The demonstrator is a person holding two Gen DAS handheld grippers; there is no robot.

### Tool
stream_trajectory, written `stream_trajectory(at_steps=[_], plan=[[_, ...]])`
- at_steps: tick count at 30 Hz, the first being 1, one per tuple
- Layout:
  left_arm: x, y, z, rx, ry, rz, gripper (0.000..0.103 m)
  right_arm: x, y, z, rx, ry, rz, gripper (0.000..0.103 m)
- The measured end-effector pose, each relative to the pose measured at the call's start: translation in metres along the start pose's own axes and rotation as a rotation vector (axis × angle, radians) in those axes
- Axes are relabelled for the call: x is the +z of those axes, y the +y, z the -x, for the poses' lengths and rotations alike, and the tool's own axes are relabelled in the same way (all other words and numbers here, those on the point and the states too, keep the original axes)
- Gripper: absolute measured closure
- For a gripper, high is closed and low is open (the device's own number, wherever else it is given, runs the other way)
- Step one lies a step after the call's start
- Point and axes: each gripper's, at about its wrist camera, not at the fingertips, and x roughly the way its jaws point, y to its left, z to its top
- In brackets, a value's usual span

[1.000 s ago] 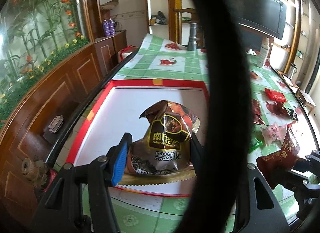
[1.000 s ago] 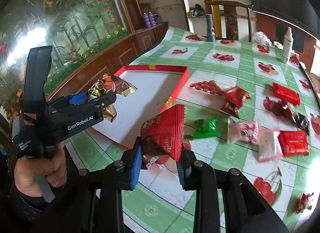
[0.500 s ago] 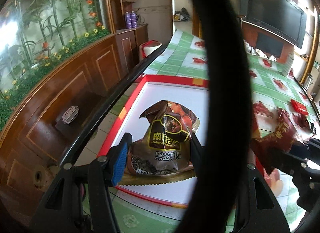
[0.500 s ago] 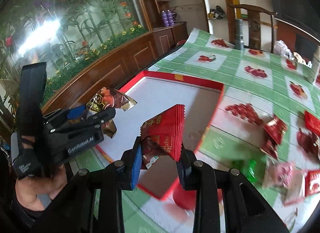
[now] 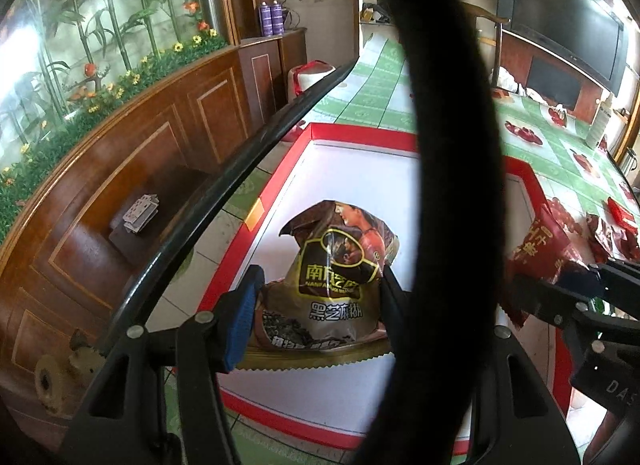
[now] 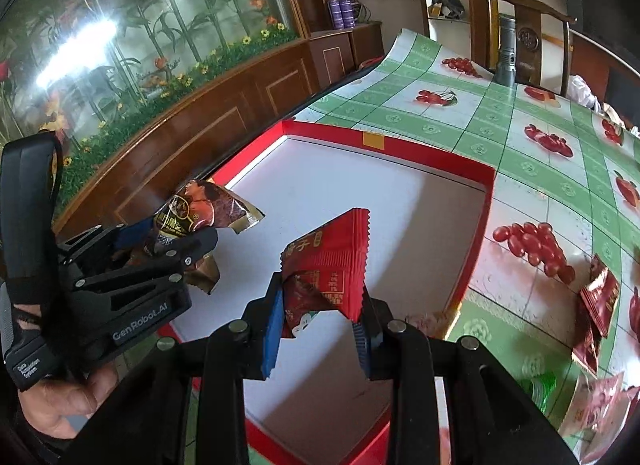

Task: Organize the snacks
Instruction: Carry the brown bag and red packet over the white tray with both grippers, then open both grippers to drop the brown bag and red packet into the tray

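Both claws loaded, both over the red box (image 6: pixel 476 225) at the worktop's (image 6: pixel 520 153) left edge.

Left claw (image 5: pixel 316 317): clamped on a brown sesame pack (image 5: pixel 336 277), pads gripping its lower sides, serrated bottom seal hanging below. Pack upright, held above the white box floor; not touching it, as far as I can tell.

Right claw (image 6: pixel 320 325): clamped on a red pack (image 6: pixel 336 265), pinched near its lower end, the rest standing up and tilted. It hangs above the near right part of the box, inside the rim.

Box floor bare. Loose snacks lie out on the green cloth to the right: red sachets (image 6: pixel 596 305), a green one (image 6: pixel 540 389), a pink one (image 6: pixel 596 413).

Step in hand, by my reading: set both packs down in the box.

How to do it well:
- Lower each pack until its bottom edge meets the floor before letting go; dropped from height, a light foil pack will skid or flip.
- Keep the two apart, brown to the left side, red to the right, so later packs have room.
- Lay them flat, not on edge.
- Part the claws fully, then lift straight out so a pad doesn't drag the foil.
- Mind the two claws crossing; they are near each other.
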Motion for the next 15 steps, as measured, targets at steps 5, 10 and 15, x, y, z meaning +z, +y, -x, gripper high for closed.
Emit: stream_trajectory(at_steps=[5, 10, 15], plan=[[0.000, -0.001, -0.005, 0.001, 0.010, -0.006, 0.045, 0.000, -0.002, -0.014, -0.008, 0.025, 0.004, 0.073], [-0.002, -0.005, -0.012, 0.007, 0.029, -0.018, 0.044, -0.002, -0.002, -0.024, -0.012, 0.049, 0.013, 0.073], [-0.002, -0.004, -0.014, 0.027, 0.039, -0.018, 0.035, -0.002, 0.000, -0.026, -0.022, 0.063, 0.034, 0.070]])
